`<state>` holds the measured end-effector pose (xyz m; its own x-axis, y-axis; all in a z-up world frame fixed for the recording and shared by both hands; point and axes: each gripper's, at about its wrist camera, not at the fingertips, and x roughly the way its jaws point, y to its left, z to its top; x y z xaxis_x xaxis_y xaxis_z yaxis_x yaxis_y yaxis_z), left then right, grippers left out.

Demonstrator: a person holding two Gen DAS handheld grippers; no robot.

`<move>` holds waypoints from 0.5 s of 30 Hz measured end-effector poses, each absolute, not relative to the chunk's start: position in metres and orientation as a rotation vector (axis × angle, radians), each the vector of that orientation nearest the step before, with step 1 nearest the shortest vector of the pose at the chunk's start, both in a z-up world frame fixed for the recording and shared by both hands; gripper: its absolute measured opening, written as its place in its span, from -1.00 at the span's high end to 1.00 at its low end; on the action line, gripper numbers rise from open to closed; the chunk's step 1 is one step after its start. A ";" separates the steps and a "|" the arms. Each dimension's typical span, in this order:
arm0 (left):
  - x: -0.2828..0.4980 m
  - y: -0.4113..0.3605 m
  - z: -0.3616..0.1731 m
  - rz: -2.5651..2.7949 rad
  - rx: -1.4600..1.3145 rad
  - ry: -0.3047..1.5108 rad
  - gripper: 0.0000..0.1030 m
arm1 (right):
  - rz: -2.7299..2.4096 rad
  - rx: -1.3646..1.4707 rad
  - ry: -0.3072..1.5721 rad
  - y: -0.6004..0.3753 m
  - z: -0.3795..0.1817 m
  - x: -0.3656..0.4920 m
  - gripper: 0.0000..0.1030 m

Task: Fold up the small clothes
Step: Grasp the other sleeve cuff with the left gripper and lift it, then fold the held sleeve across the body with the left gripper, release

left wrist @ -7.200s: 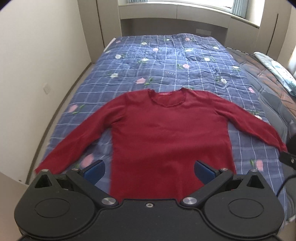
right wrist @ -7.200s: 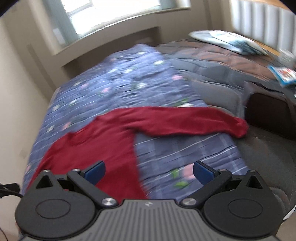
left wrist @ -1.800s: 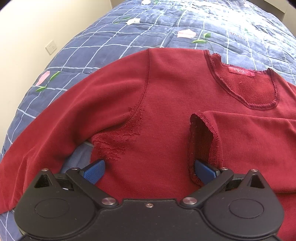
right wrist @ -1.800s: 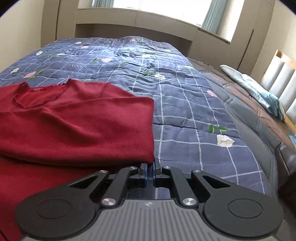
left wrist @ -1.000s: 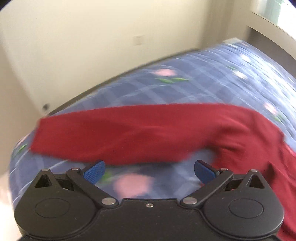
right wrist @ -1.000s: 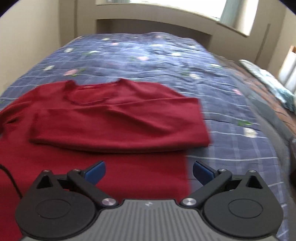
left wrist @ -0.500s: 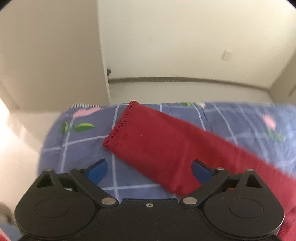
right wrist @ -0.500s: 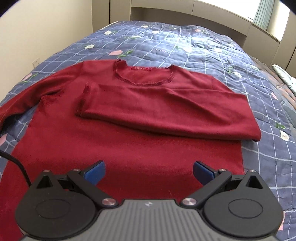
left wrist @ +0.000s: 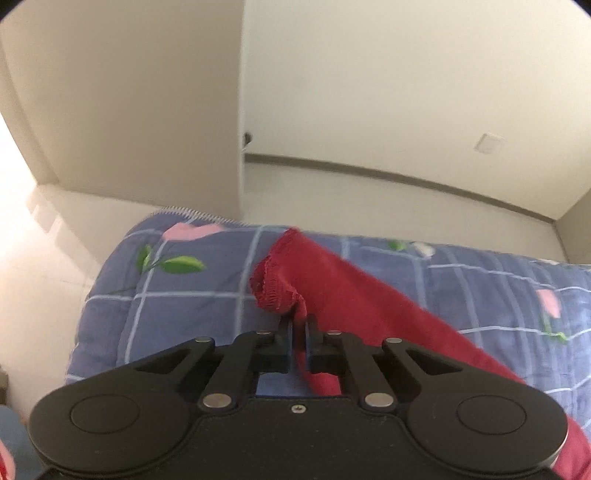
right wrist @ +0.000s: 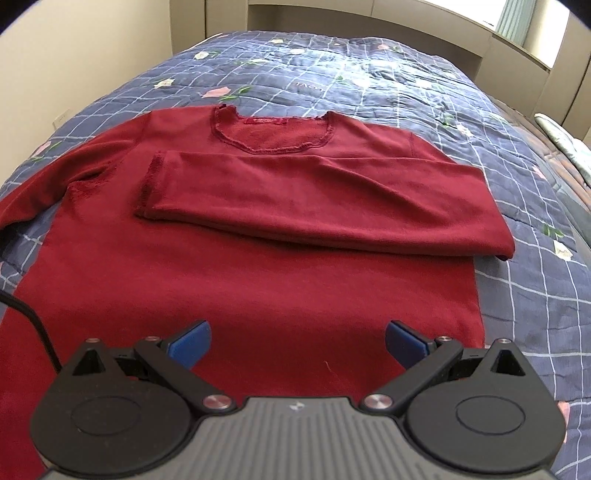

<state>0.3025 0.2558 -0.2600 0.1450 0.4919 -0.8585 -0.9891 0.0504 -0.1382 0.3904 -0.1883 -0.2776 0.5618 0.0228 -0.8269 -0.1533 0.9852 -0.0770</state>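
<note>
A dark red long-sleeved sweater lies flat on the blue checked quilt, neck away from me. Its right sleeve is folded across the chest. Its left sleeve stretches to the bed's corner in the left wrist view. My left gripper is shut on the cuff of that sleeve, which is bunched and slightly lifted. My right gripper is open and empty, hovering over the sweater's lower hem.
The bed's corner and pale floor lie just beyond the cuff, with a beige wall behind. A black cable crosses the sweater's left edge. A headboard ledge runs along the far side.
My left gripper has closed on the left sleeve's cuff, which now bunches up. My right gripper has stayed open and moved slightly closer over the sweater's hem.
</note>
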 end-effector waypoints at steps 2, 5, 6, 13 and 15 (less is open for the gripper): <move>0.306 0.250 -0.245 1.261 -0.847 0.683 0.90 | 0.100 -0.135 0.961 -0.190 -0.276 0.390 -1.00; 0.318 0.243 -0.217 1.193 -0.776 0.604 0.90 | 0.093 -0.121 0.949 -0.193 -0.272 0.391 -1.00; 0.324 0.240 -0.206 1.164 -0.759 0.573 0.90 | 0.091 -0.114 0.943 -0.195 -0.271 0.391 -1.00; 0.379 0.207 -0.123 0.867 -0.588 0.345 0.90 | 0.045 -0.055 0.876 -0.212 -0.256 0.390 -1.00; 0.397 0.189 -0.103 0.745 -0.550 0.300 0.90 | 0.027 -0.042 0.863 -0.220 -0.253 0.390 -1.00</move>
